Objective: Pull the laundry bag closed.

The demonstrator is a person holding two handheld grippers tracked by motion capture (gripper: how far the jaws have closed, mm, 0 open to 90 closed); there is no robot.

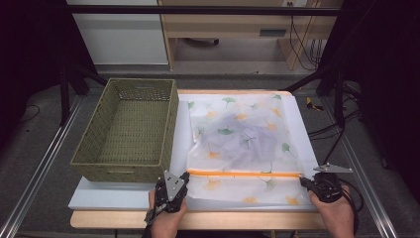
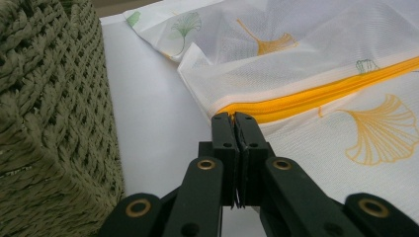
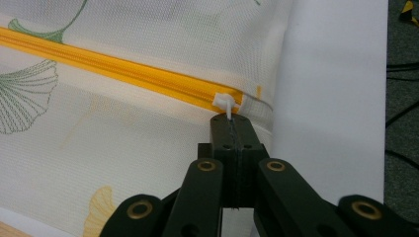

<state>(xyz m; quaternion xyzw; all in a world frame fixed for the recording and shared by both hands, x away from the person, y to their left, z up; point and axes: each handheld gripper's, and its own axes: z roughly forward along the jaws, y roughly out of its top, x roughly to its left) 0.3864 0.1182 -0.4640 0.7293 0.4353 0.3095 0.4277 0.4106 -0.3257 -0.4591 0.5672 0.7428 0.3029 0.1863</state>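
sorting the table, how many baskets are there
1: a green woven basket stands empty on the left of the white board, beside the mesh laundry bag.

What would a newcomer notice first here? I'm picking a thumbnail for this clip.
The white mesh laundry bag printed with ginkgo leaves, lying flat on the white board with its bright orange zipper across the near side. Left of it stands an empty olive-green woven basket. A shut hand-held gripper sits at each zipper end, left and right.
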